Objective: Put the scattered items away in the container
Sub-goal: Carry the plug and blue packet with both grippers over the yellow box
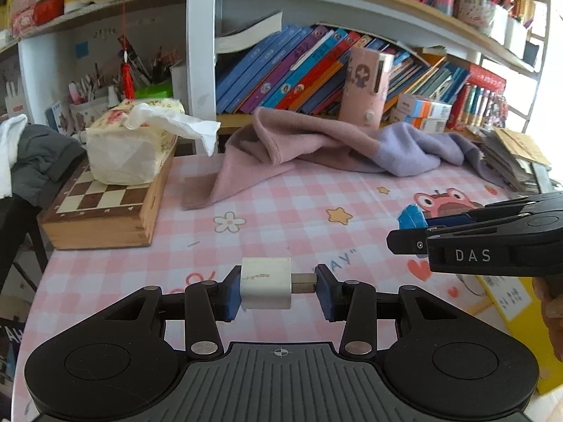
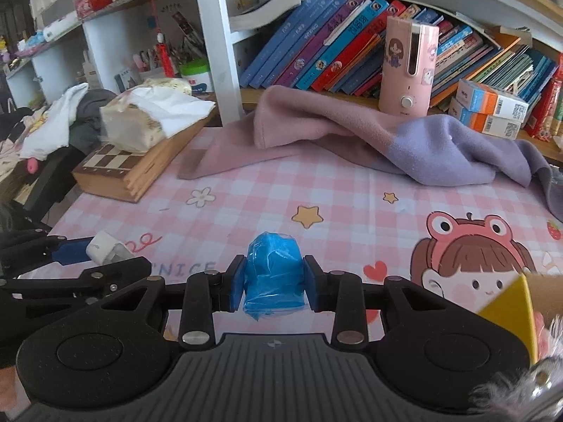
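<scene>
My left gripper (image 1: 278, 290) is shut on a white plug adapter (image 1: 265, 283), lying sideways with its metal prongs against the right pad, held above the pink checked table mat (image 1: 281, 204). My right gripper (image 2: 273, 283) is shut on a blue plastic bag roll (image 2: 273, 274), also lifted off the mat. Each gripper shows in the other's view: the right gripper (image 1: 415, 227) enters from the right with the blue roll (image 1: 410, 216), and the left gripper (image 2: 84, 249) enters from the left with the white adapter (image 2: 105, 246). A yellow container (image 2: 510, 313) edge shows at the lower right.
A pink and purple cloth (image 1: 334, 147) lies crumpled at the back of the mat. A wooden chess box (image 1: 102, 211) carries a tissue pack (image 1: 130, 140) at the left. A pink sharpener (image 2: 408, 66), small boxes (image 2: 489, 109) and leaning books (image 1: 299, 70) fill the shelf behind.
</scene>
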`<state>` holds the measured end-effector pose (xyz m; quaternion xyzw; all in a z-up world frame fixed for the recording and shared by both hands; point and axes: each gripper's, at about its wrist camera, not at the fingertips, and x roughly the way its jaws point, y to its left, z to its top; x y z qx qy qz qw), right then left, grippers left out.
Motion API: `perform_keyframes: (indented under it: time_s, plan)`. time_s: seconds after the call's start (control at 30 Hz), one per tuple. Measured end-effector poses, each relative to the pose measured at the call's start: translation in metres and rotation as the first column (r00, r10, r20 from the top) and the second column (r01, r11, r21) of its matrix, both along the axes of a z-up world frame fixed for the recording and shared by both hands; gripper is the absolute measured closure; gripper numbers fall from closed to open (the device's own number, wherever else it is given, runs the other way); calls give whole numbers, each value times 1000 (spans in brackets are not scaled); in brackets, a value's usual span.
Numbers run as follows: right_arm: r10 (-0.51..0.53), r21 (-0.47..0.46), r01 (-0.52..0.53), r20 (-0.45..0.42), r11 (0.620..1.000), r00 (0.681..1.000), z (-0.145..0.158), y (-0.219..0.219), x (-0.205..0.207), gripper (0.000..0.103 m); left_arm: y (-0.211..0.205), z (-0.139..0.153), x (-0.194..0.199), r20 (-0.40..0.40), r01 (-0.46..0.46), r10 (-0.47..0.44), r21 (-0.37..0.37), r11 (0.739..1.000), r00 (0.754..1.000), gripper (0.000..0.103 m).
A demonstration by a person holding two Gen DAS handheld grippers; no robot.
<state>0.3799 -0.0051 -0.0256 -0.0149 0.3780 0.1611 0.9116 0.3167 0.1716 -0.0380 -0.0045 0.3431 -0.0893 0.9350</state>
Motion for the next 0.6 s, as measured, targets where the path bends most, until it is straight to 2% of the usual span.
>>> perform_keyframes:
  time_s: [0.27,0.6]
  plan:
    - [16,-25,-16,15,1000,1000,9,-10,-60,71,5,14,-58,23,-2,3,-12,1000,1000,62]
    - [45,-8,-44,61,999,997,28,-1,-138,71,8,36,-124,50,36,-35,-17,999,998,62]
